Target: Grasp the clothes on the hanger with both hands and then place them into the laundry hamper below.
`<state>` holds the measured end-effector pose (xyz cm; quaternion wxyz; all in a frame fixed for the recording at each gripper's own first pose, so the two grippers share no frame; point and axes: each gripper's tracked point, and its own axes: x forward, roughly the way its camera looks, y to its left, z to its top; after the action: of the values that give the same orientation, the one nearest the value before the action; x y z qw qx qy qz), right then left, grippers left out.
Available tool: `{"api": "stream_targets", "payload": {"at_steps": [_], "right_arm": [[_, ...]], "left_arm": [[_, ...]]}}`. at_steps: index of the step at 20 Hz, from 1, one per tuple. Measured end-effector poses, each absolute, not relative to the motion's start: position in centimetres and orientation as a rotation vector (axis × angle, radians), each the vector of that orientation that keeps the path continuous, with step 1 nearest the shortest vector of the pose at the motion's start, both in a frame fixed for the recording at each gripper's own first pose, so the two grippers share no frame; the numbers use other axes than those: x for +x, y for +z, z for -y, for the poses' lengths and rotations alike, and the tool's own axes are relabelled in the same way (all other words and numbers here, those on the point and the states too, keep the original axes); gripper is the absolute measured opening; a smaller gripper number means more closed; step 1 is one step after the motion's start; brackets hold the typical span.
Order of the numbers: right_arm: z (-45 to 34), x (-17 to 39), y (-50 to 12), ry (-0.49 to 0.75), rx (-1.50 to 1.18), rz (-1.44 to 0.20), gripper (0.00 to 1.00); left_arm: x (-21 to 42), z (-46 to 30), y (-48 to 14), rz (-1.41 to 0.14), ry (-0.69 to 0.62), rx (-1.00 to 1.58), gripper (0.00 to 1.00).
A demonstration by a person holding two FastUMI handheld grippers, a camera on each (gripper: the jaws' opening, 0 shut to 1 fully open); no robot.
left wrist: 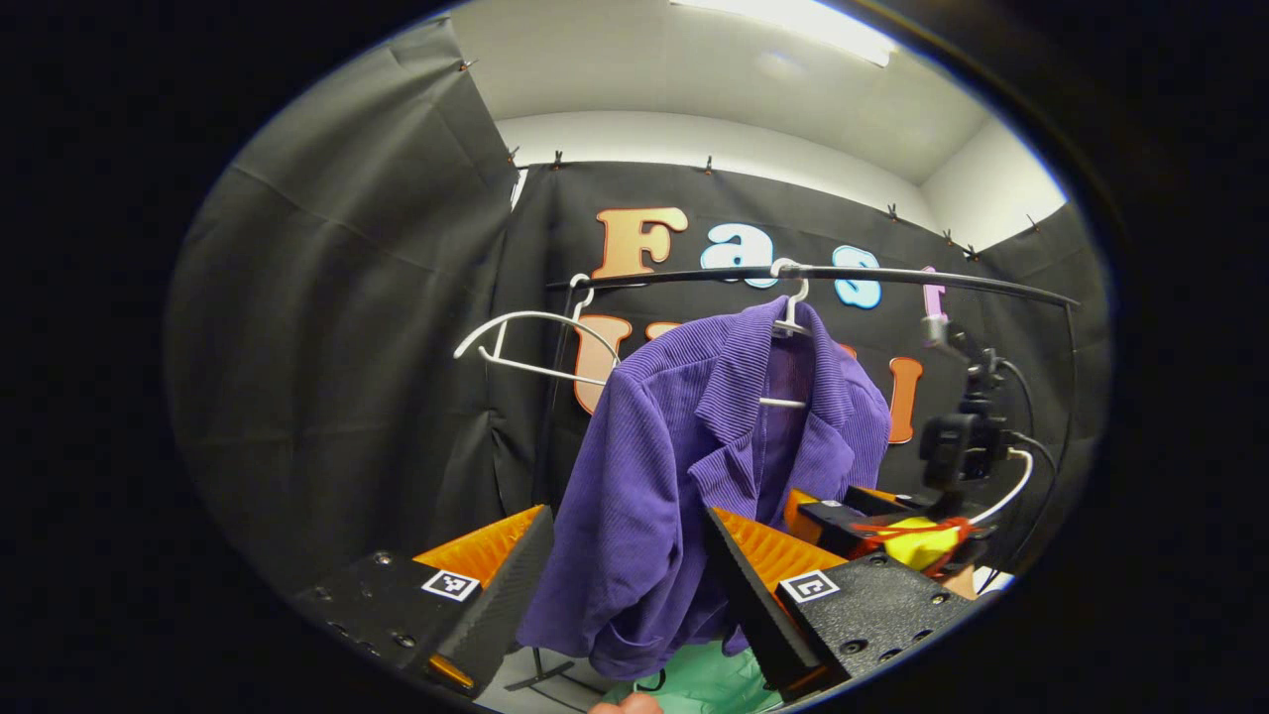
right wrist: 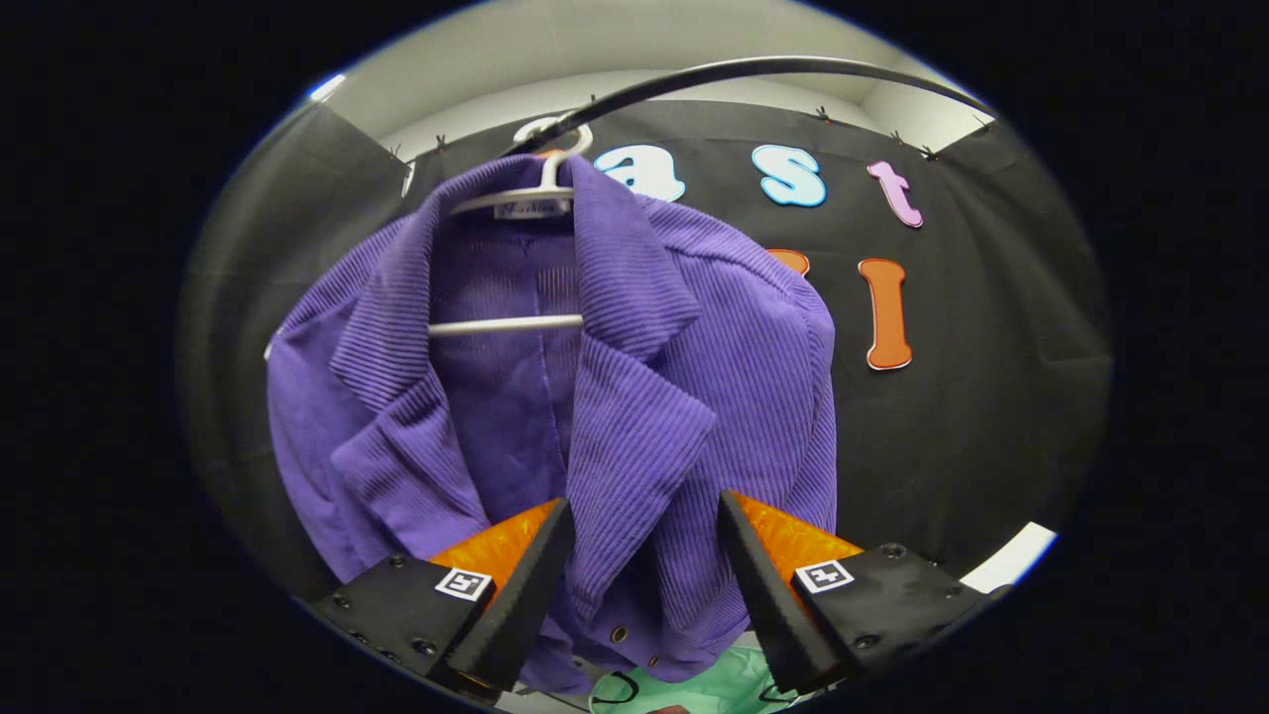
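A: Where is the purple jacket point(left wrist: 684, 466) hanging?

B: It is hanging on a white hanger point(left wrist: 790, 327) from the dark rail point(left wrist: 843, 273), in front of the black cloth wall point(left wrist: 347, 347). In the right gripper view the jacket point(right wrist: 595, 397) is facing the camera with its lapels falling open, and the hanger's crossbar point(right wrist: 506, 324) is showing between them.

A: What is the left gripper point(left wrist: 627, 555) doing?

B: Its fingers are standing wide apart, and the jacket's sleeve side is hanging in the gap between them. Whether either finger is touching the cloth cannot be told.

A: And the right gripper point(right wrist: 644, 550)?

B: Its fingers are also spread apart, framing the jacket's front panel with its snap fasteners point(right wrist: 620, 633). Nothing is showing them pressing on the fabric. In the left gripper view the right gripper's body point(left wrist: 892, 531) is sitting beside the jacket's far edge.

A: Is the hamper showing?

B: Something pale green point(left wrist: 709, 684) is lying under the jacket's hem; in the right gripper view it point(right wrist: 684, 689) is sitting below the hem too, with dark loops on it. It looks to be the laundry hamper, though it is too cropped to be sure.

A: Anything else on the rail?

B: A second, bare white hanger point(left wrist: 525, 347) is hanging to one side of the jacket.
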<state>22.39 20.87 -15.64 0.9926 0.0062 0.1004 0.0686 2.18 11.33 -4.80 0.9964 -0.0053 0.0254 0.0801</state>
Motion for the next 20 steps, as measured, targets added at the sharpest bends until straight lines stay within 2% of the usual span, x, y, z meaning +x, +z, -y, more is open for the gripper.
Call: {"api": "stream_targets", "payload": {"at_steps": [1, 3, 4, 7, 8, 11, 12, 13, 15, 16, 17, 19, 20], "right_arm": [[-20.2, 23.1, -16.2, 0.091, 0.005, -0.205, 0.96], [-17.4, 24.4, -16.2, -0.014, -0.001, -0.177, 0.98], [-15.3, 24.9, -15.9, -0.049, -0.002, -0.16, 0.98], [-12.7, 26.8, -16.9, -0.016, 0.084, -0.189, 0.94], [-13.2, 27.2, -17.7, 0.034, 0.13, -0.214, 1.0], [-14.6, 28.3, -20.2, 0.194, 0.213, -0.298, 0.81], [-15.2, 28.1, -21.0, 0.262, 0.211, -0.328, 0.62], [-15.7, 28.1, -21.5, 0.317, 0.192, -0.333, 0.67], [-15.9, 28.1, -21.4, 0.396, 0.125, -0.304, 0.31], [-15.7, 28.2, -21.3, 0.417, 0.083, -0.287, 0.13], [-15.3, 27.8, -20.9, 0.435, 0.049, -0.265, 0.08], [-14.7, 27.3, -19.4, 0.471, 0.016, -0.208, 0.07], [-14.1, 26.6, -18.1, 0.488, 0.017, -0.182, 0.02]], "left_arm": [[2.2, -11.5, -4.7, -0.05, 0.145, -0.006, 0.95], [1.9, -11.7, -4.5, -0.051, 0.131, 0.005, 0.95], [1.9, -11.7, -4.4, -0.047, 0.13, 0.01, 0.92], [2.1, -11.1, -4.4, -0.042, 0.133, 0.013, 0.92], [2.3, -10.7, -4.7, -0.047, 0.138, 0.01, 0.92], [3.1, -8.6, -5.1, -0.044, 0.164, -0.002, 0.95], [3.5, -7.6, -5.4, -0.049, 0.169, -0.005, 0.95], [4.2, -6.3, -6.1, -0.063, 0.164, -0.014, 0.95], [5.5, -3.2, -7.8, -0.104, 0.136, -0.048, 0.95], [6.1, -2.0, -8.8, -0.12, 0.129, -0.068, 0.92], [6.8, -1.2, -9.8, -0.136, 0.134, -0.083, 0.92], [8.5, 0.0, -12.4, -0.192, 0.16, -0.098, 0.92], [9.3, 0.5, -13.9, -0.227, 0.172, -0.098, 0.95]]}}
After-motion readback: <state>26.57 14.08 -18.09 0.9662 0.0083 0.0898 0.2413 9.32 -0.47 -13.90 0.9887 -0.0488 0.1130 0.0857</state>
